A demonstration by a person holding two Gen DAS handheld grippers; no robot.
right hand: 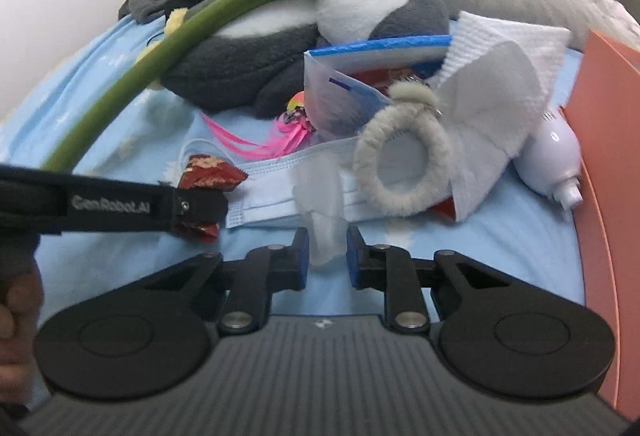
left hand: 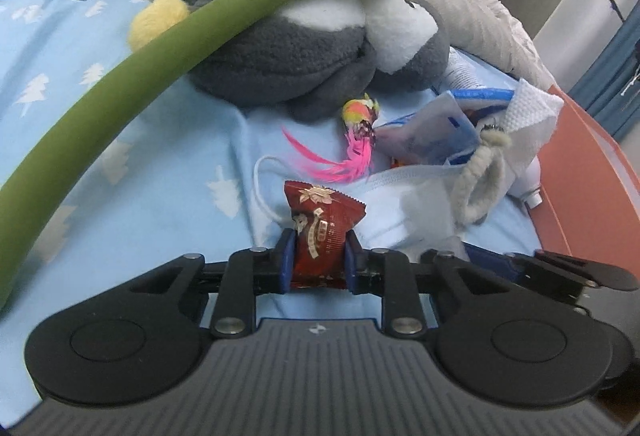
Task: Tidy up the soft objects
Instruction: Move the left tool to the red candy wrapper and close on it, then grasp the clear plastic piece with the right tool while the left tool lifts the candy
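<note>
the left gripper (left hand: 320,256) has its jaws nearly closed, pads pressing a red snack packet (left hand: 320,232) on the blue bedsheet (left hand: 120,175), just left of the blue face mask (right hand: 288,191). the right gripper (right hand: 327,248) stands narrowly apart around a translucent wrapper (right hand: 326,236) at the mask's near edge; contact unclear.
</note>
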